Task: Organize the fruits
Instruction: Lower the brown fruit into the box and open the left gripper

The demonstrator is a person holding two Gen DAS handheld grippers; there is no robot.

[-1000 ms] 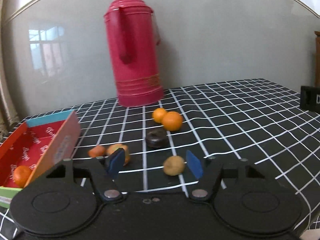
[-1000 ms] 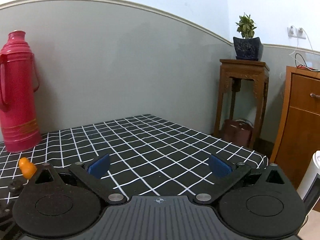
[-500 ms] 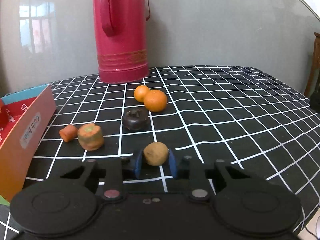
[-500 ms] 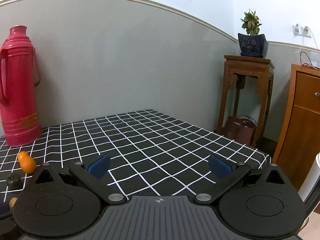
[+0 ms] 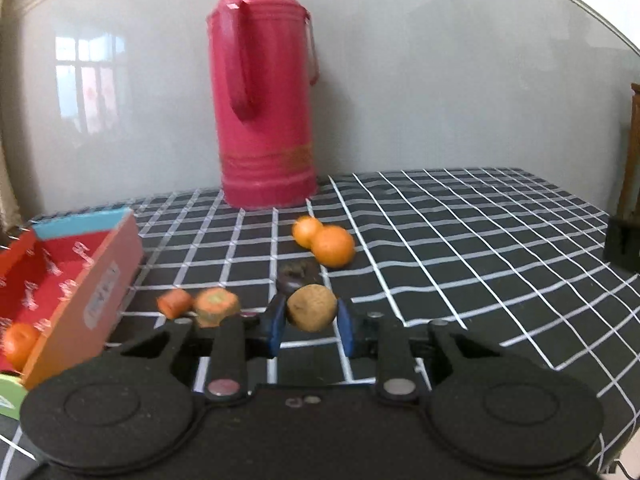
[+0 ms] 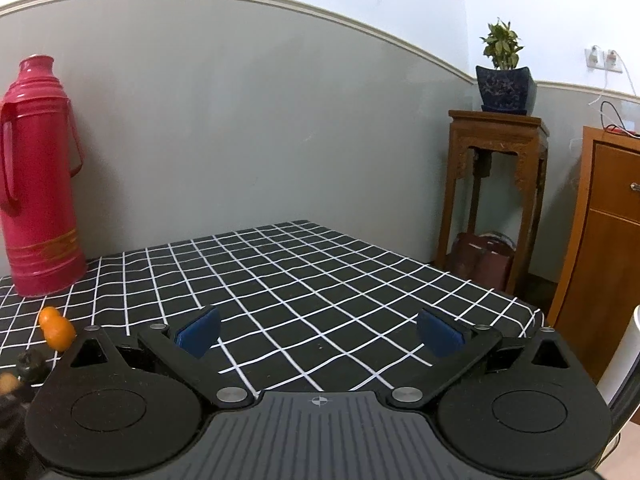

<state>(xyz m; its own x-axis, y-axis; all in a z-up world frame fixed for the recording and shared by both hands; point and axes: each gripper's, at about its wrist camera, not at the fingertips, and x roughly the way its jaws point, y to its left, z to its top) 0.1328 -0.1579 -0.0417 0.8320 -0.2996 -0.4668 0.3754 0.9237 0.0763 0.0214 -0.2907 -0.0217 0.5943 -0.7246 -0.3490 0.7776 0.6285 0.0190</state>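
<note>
The left gripper (image 5: 311, 322) had its blue pads clamped on a round brown fruit (image 5: 311, 307), one pad against each side. Whether the fruit rested on the checked tablecloth (image 5: 460, 240) or hung just above it could not be told.

Directly behind the held fruit lay a dark fruit (image 5: 295, 274), half hidden by it and too blurred to identify. Further back sat two oranges (image 5: 325, 241), touching each other, and behind them a tall red thermos (image 5: 266, 92) stood upright near the wall. To the left of the gripper lay a small orange piece (image 5: 174, 303) and a stubby orange-and-green chunk (image 5: 216, 305), close together; motion blur left it unclear what they were. At the left edge stood a red cardboard box (image 5: 102, 276), cut off by the frame, with an orange (image 5: 20, 343) inside near its front corner. A black block (image 5: 622, 246) sat at the table's right edge, partly out of view.

The right gripper (image 6: 319, 334) hovered over bare cloth with its fingers wide apart and nothing between them. In its view the same oranges, dark fruit and a sliver of the brown fruit appeared at the far left, mostly hidden by the gripper body. A wooden stand (image 6: 494, 184) bearing a potted plant (image 6: 503, 72) stood beyond the table, beside a wooden cabinet (image 6: 600, 232).
</note>
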